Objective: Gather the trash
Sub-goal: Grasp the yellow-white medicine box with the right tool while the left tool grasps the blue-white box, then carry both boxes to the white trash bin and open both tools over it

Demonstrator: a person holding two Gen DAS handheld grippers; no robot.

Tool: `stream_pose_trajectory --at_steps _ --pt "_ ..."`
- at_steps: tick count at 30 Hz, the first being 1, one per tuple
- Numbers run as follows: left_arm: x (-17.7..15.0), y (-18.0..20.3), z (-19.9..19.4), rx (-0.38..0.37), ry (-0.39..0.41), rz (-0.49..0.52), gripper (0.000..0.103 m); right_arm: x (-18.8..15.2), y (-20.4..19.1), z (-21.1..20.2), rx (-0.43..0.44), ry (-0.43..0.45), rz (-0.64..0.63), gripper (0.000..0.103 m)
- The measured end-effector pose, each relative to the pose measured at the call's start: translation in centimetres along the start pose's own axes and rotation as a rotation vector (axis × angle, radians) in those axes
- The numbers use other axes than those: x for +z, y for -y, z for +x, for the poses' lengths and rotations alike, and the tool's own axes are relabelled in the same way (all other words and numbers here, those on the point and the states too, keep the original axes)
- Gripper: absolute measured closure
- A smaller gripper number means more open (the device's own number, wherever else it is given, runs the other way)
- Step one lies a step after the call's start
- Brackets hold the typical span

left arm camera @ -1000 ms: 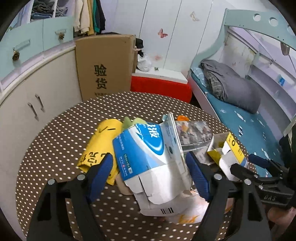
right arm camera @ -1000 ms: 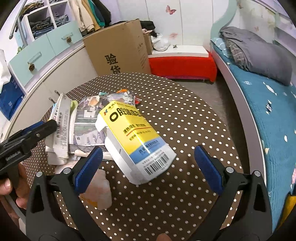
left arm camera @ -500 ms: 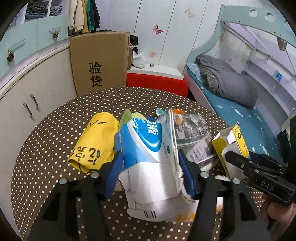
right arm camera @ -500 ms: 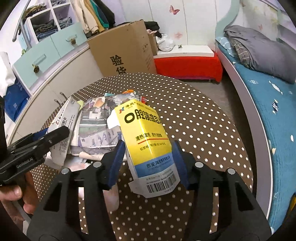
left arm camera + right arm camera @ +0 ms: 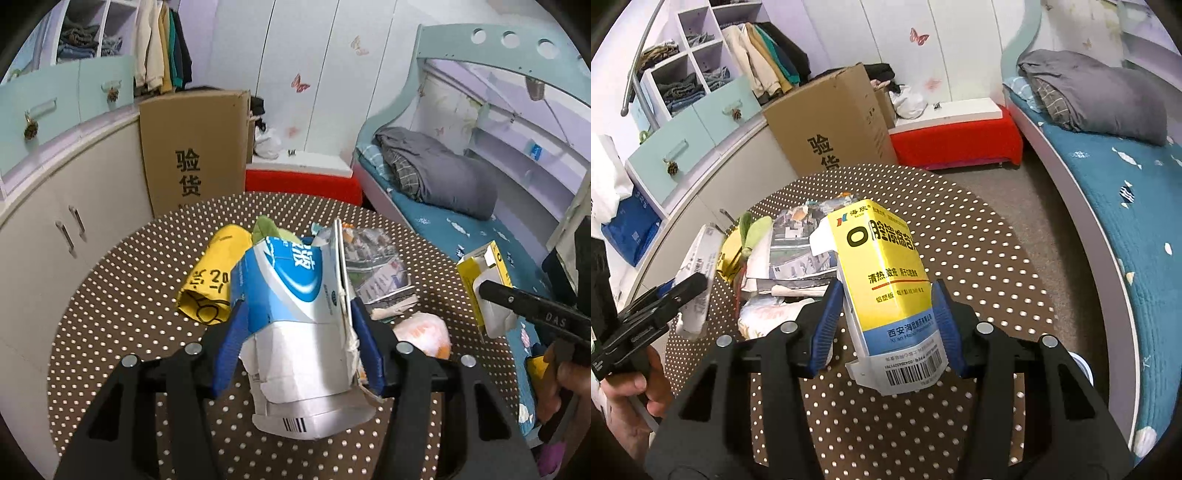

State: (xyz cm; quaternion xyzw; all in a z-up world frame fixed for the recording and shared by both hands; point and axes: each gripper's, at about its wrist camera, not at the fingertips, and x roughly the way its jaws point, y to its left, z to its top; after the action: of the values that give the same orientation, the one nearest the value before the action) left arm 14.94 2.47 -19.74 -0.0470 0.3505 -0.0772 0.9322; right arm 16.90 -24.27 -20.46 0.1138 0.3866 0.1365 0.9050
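The left gripper [image 5: 297, 332] clamps a torn blue-and-white cardboard carton [image 5: 295, 295], its blue pads pressed against both sides of the flattened box, which is raised above the round brown surface with white polka dots [image 5: 110, 332]. The right gripper [image 5: 886, 325] is closed on a yellow, white and blue medicine box [image 5: 886, 280], barcode end toward the camera, also held up over the surface.

The rest of the trash lies in a loose heap near the middle of the surface. A crumpled yellow bag with black print [image 5: 212, 284] sits just beside the carton on its left, with a green scrap [image 5: 266, 229] poking up behind it. A creased printed leaflet with photographs [image 5: 373, 266] lies on the carton's right, and a scrunched white-and-orange wrapper [image 5: 421, 330] rests just in front of the leaflet, near the left gripper's right finger. In the right wrist view the same leaflet [image 5: 801, 243] and wrapper [image 5: 768, 314] sit directly to the left of the medicine box, between the two grippers.

Beyond the surface stands a tall brown cardboard box with black characters [image 5: 192, 151] against a white cabinet [image 5: 55, 229], beside a low red bench with a white top [image 5: 303, 177]. A bed with a teal sheet [image 5: 1126, 192] and a grey folded blanket [image 5: 1089, 92] runs along the right.
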Motion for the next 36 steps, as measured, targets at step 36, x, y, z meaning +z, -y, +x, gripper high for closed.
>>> stream_pose_trajectory --at_steps 36 --pt "0.5 28.4 3.4 -0.412 -0.084 0.301 0.048 -11.4 28.2 -4.4 -0.219 -0.016 0.539 0.052"
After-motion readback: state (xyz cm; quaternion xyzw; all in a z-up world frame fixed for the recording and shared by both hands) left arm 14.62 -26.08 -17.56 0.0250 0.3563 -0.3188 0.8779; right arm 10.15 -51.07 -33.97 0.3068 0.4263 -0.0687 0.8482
